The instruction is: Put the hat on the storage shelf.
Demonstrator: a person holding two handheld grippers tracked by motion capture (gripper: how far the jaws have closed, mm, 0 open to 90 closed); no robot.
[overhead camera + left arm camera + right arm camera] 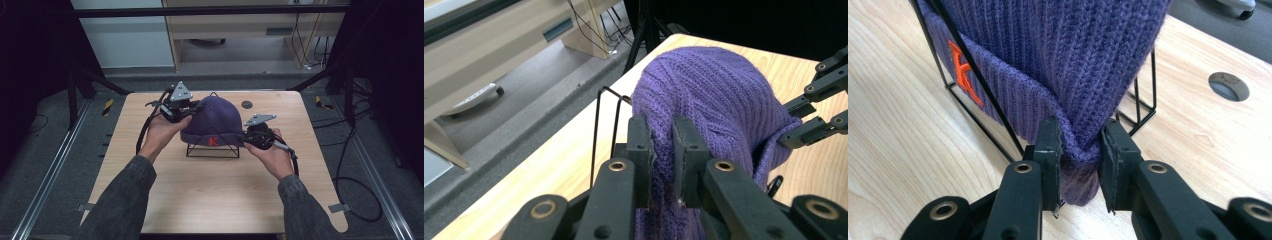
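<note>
The hat [212, 125] is being pinched by both grippers' nearly closed fingers [640, 150], so the wire stand [212, 150] risks being dragged off the bench [210, 195] if snagged.

The person wears dark grey sleeves [127, 192] on both arms. Each hand-held gripper, the left [186, 111] and the right [248, 137], is black, with a grey three-cornered plate [180, 92] on top. Black cables [144, 127] trail from them. The black jaws carry round brass-coloured rivets [617, 165].
</note>
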